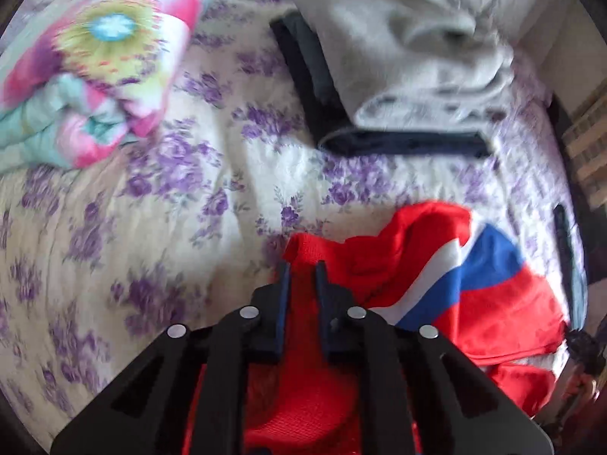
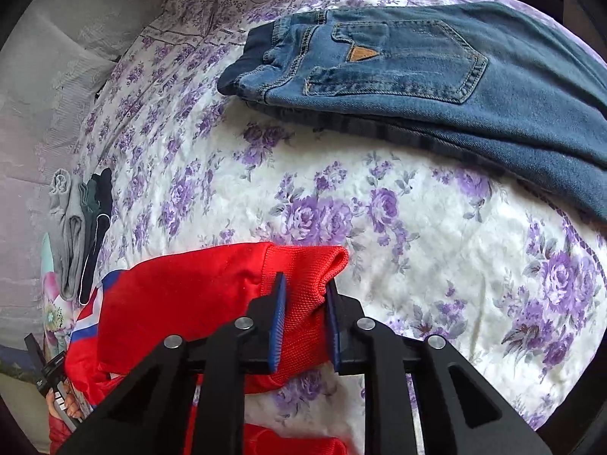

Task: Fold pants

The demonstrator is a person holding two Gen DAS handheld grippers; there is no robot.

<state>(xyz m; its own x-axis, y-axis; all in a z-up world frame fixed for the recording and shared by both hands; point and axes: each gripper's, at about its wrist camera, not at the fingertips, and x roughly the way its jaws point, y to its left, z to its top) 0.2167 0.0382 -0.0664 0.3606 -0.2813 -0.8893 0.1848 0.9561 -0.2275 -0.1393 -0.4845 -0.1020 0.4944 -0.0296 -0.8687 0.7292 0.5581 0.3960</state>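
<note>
The red pants (image 1: 417, 250) with a white and blue stripe lie on a floral bedspread (image 1: 151, 227). My left gripper (image 1: 303, 269) is shut on their red ribbed edge, and red cloth hangs under the fingers. In the right wrist view, my right gripper (image 2: 305, 284) is shut on another red ribbed edge of the same pants (image 2: 189, 295), which spread to the left over the bed (image 2: 417, 265). The other gripper (image 2: 45, 375) shows at the far lower left, blurred.
A folded pile of grey and dark clothes (image 1: 398, 57) lies at the back of the bed. A bright pink and green blanket (image 1: 95, 57) lies at the left. Blue jeans (image 2: 436, 76) lie at the upper right of the right wrist view.
</note>
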